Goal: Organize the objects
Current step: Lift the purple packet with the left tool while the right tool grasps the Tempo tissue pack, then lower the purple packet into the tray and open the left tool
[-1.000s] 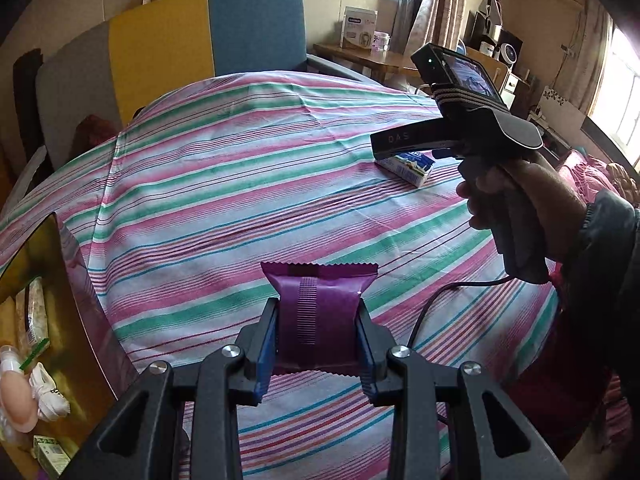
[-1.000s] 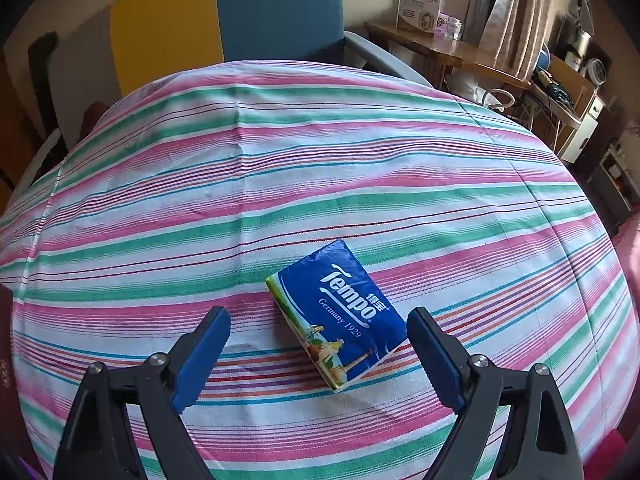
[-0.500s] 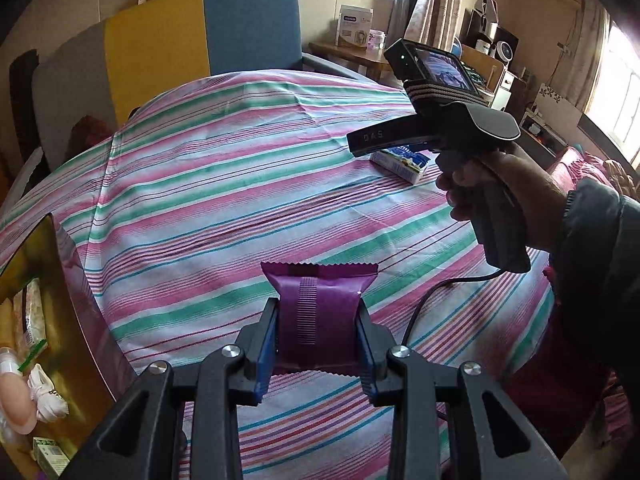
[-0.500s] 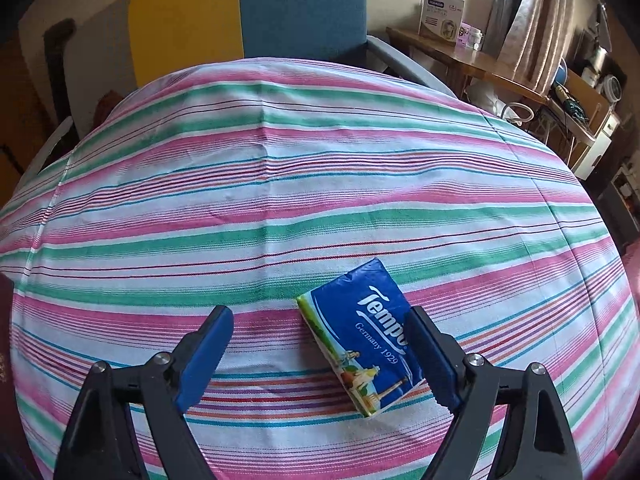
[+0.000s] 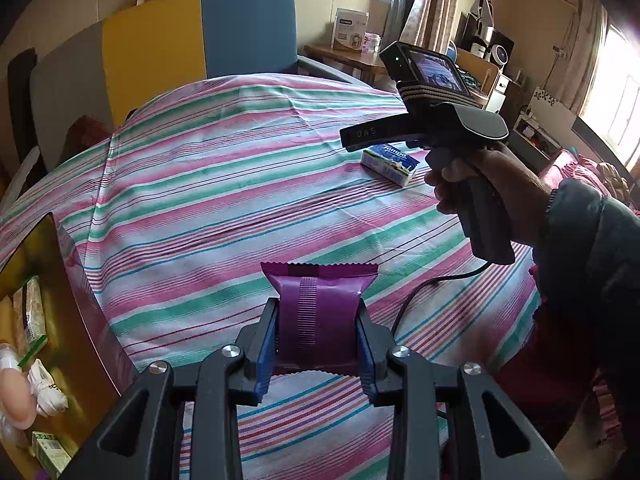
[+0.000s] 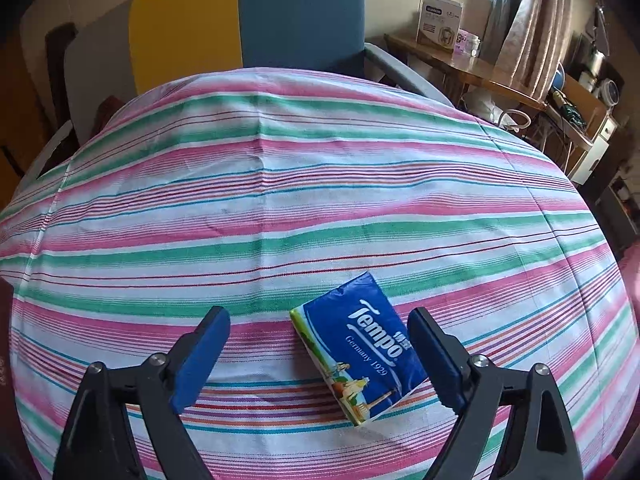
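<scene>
A purple packet [image 5: 318,316] is clamped between the left tongs [image 5: 316,336] above the striped surface [image 5: 224,184]. The right tongs [image 6: 320,356] have just been opened wider and are spread apart; a tissue pack [image 6: 362,356] lies on the surface between them, close beside the right-hand pad.

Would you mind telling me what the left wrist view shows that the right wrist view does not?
Only left wrist: the left gripper shut on a purple snack packet, and a gold box of items. Only right wrist: the right gripper open around the Tempo tissue pack, its jaws having just been opening. Both: that pack and the striped tablecloth.
</scene>
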